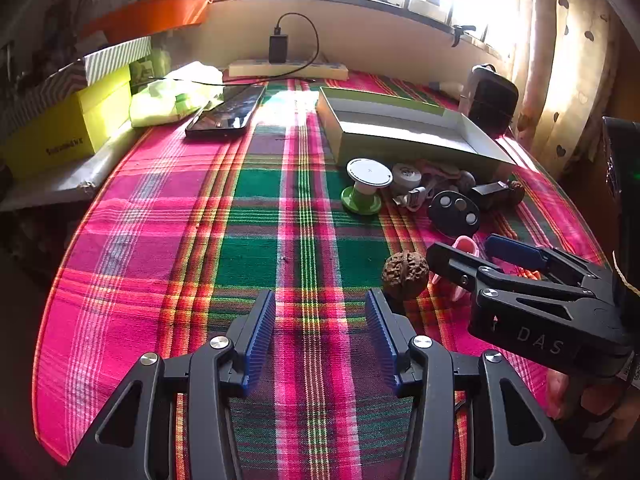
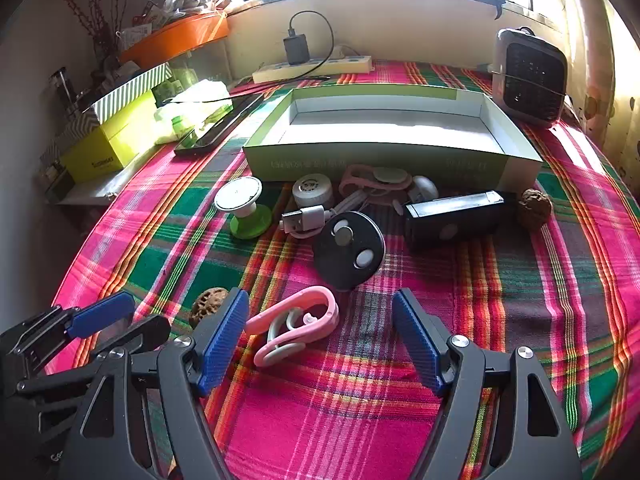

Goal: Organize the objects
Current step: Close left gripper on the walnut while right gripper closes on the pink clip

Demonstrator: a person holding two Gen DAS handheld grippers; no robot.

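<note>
While agape, right tongs (image 2: 320, 332) flank pink clip (image 2: 294, 326)

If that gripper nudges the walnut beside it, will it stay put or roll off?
The walnut looks roundish, so a push would probably set it rolling, though its wrinkled shell and the woven tablecloth should stop it soon. It seems hard and light, so the left gripper, open now, could likely pinch it without crushing.
</note>
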